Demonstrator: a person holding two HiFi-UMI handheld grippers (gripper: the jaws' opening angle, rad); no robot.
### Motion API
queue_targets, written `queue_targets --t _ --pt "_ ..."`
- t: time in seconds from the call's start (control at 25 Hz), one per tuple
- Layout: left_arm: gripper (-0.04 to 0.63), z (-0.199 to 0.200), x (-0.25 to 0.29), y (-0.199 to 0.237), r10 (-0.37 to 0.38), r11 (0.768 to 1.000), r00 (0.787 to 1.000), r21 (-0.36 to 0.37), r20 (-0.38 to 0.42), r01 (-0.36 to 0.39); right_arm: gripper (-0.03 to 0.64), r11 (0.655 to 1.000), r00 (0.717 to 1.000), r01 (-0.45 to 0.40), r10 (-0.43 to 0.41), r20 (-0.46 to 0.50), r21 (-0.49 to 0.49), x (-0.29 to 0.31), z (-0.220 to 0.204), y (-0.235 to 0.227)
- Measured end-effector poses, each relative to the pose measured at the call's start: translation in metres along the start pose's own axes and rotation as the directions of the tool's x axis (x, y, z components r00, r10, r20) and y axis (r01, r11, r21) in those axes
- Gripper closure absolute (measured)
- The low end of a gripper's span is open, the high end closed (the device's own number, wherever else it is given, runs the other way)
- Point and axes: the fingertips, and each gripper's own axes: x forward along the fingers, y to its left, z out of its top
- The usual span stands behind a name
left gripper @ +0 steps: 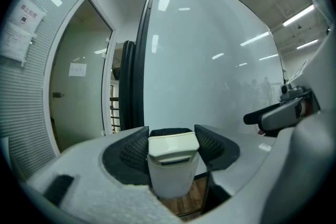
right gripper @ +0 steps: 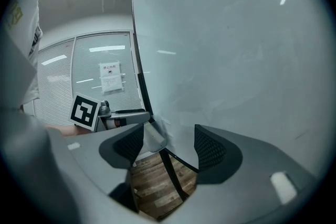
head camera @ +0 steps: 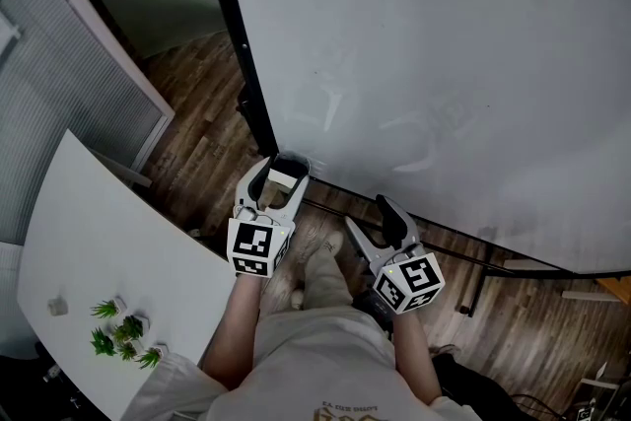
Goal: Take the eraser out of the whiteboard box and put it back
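Left tool [head camera: 279,173] gripped on the eraser [left gripper: 172,162]: jaws fairly wide, pads pressed to both sides of the cream block, which stands upright between them. Eraser held in the air just in front of the whiteboard [head camera: 444,64], by its lower left corner and black frame. Right tool [right gripper: 167,141] beside it, jaws apart, nothing between them but a view of wooden floor [head camera: 197,153]. White tabletop [head camera: 89,242] off to the left, well apart.

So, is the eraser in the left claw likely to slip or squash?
The eraser is probably stiff: its boxy shell shows no dent in the left claw. Smooth sides might slip, though ribbed pads should help.
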Motion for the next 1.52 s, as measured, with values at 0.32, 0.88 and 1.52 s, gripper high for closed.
queue_targets --t 0.32,0.88,1.52 --pt "0.327 -0.005 0.004 0.001 0.002 1.000 1.000 -0.005 -0.011 -0.002 0.318 1.000 1.000 0.007 -0.007 -0.008 0.005 0.001 -0.003 -0.004" --pt "0.324 -0.009 0.005 0.000 0.011 1.000 1.000 0.006 -0.011 -0.011 0.318 1.000 1.000 0.005 -0.005 -0.008 0.008 0.003 -0.005 -0.005" --pt "0.322 0.003 -0.012 0.001 0.034 0.999 0.999 -0.024 0.024 -0.033 0.318 1.000 1.000 -0.007 0.007 0.019 -0.007 -0.005 0.004 0.008"
